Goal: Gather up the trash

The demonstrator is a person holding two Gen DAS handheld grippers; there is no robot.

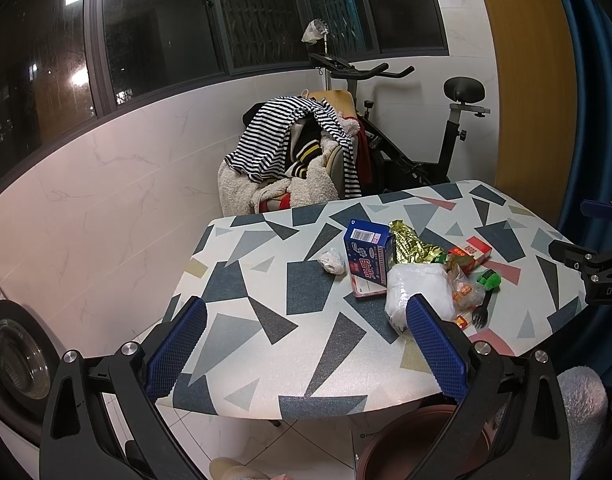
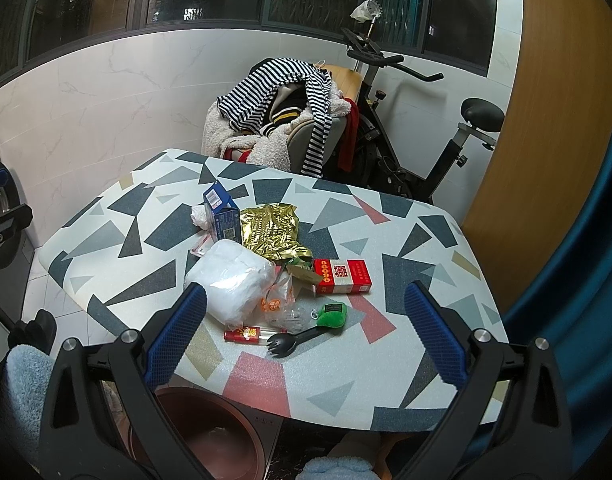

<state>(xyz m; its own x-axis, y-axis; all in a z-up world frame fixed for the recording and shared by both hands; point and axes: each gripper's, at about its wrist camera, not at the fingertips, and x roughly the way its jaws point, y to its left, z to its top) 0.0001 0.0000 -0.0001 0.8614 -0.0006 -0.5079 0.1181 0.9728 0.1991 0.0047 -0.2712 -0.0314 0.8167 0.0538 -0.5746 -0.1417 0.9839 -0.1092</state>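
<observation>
Trash lies in a cluster on the patterned table point(image 1: 306, 292) point(image 2: 426, 272): a blue box point(image 1: 368, 254) point(image 2: 222, 216), a gold foil wrapper point(image 1: 412, 246) point(image 2: 272, 230), a white plastic bag point(image 1: 420, 294) point(image 2: 234, 280), a red box point(image 1: 472, 254) point(image 2: 342, 276), a crumpled tissue point(image 1: 333, 263) point(image 2: 200, 216), a green toy point(image 1: 488, 280) point(image 2: 332, 314), a black spork point(image 1: 482, 314) point(image 2: 292, 340) and a small red packet point(image 2: 242, 335). My left gripper point(image 1: 306, 344) is open above the table's near side, left of the pile. My right gripper point(image 2: 306, 332) is open, with the spork and packet between its fingers' lines.
A brown round bin point(image 1: 422, 446) point(image 2: 202, 436) stands on the floor under the table's near edge. A chair piled with striped clothes point(image 1: 294, 148) point(image 2: 282, 108) and an exercise bike point(image 1: 422, 128) point(image 2: 426, 128) stand behind the table. A washing machine point(image 1: 14, 352) is at the left.
</observation>
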